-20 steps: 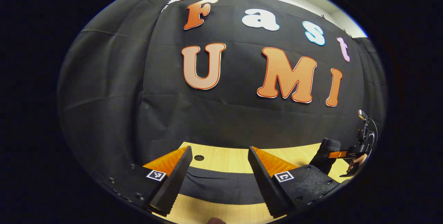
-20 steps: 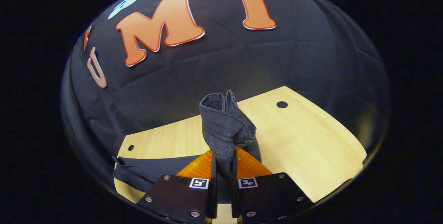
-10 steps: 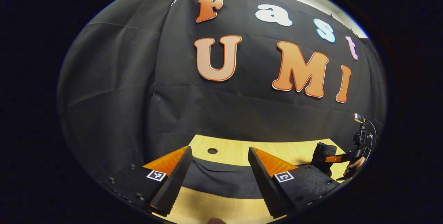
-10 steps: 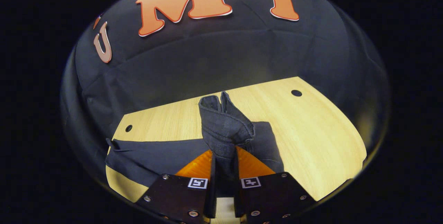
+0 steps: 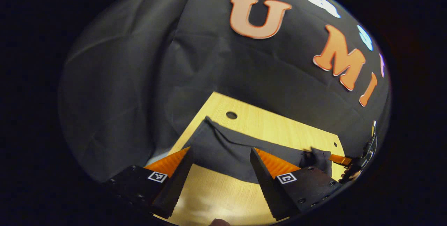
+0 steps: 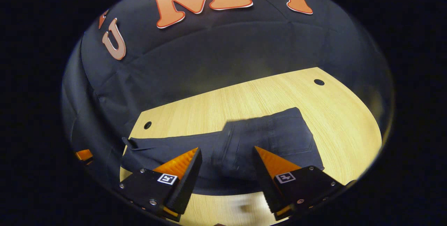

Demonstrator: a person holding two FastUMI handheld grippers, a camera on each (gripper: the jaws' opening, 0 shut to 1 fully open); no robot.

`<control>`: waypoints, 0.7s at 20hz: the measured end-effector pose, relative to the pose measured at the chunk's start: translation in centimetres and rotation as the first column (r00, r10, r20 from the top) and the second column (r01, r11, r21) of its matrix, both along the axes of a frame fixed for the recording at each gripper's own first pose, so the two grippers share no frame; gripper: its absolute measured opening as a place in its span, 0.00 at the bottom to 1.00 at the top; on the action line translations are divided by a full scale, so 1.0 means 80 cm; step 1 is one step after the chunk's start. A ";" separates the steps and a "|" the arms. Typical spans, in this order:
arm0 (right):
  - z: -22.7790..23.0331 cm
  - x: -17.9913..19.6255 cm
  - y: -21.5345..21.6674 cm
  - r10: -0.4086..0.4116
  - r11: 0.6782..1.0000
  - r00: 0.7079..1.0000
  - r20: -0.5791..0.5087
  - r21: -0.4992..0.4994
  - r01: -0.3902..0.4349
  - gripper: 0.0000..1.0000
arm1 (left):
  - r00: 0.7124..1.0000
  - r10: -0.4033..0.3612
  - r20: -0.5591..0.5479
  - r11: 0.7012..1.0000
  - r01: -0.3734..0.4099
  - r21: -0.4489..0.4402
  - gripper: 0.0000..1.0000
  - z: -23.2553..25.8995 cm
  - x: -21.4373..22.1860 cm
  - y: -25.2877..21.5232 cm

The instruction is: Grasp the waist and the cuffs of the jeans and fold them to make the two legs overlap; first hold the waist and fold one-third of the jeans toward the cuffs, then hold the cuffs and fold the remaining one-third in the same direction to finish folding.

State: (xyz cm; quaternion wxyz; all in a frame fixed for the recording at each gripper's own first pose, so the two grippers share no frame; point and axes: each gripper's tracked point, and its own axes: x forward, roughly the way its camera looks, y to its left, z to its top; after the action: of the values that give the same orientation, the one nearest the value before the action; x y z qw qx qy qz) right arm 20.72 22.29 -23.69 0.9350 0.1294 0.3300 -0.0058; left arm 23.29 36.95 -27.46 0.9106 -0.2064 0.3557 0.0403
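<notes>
Two sets of tongs show at this moment, and both stand wide open with nothing between their fingers. In the left gripper view the left tongs (image 5: 220, 180) hover above the bare front strip of the pale wooden desk (image 5: 279, 124), their orange-faced fingers spread apart, and the dark jeans (image 5: 227, 149) lie flat on the desk just beyond the fingertips, stretched along the desk from near its left edge toward the right. One end of the jeans reaches close to the small round hole (image 5: 231, 115) by the far left corner. At the other end of the garment, far off in the same view, the right tongs (image 5: 344, 163) sit near the cloth, too small there to judge the gap. In the right gripper view the right tongs (image 6: 226, 177) are parted widely over the jeans (image 6: 265, 138), which rest flat on the desk (image 6: 244, 96); a squarish end with stitched seams lies toward the right, and a long narrower run extends toward the left edge. Another hole (image 6: 319, 82) sits near the far right corner, well apart from the cloth.
</notes>
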 end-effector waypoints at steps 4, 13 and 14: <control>0.025 -0.019 -0.012 -0.027 1.000 0.999 0.029 -0.010 0.027 0.93 | 0.975 0.036 -0.217 0.991 -0.063 -0.118 0.98 -0.079 0.016 0.006; 0.088 -0.084 -0.095 -0.157 0.984 0.979 0.126 -0.062 0.166 0.95 | 0.827 0.105 -0.552 0.964 -0.221 -0.149 0.98 -0.193 0.033 0.031; 0.091 -0.092 -0.101 -0.169 0.982 0.977 0.129 -0.066 0.179 0.95 | 0.816 0.119 -0.566 0.963 -0.234 -0.134 0.98 -0.202 0.037 0.034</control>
State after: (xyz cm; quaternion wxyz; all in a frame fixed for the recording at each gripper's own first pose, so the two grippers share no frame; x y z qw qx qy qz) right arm 13.34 14.17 -16.41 0.9537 0.1219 0.2590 -0.0923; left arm 26.29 39.65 -43.60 0.7359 -0.3073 0.5851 0.1474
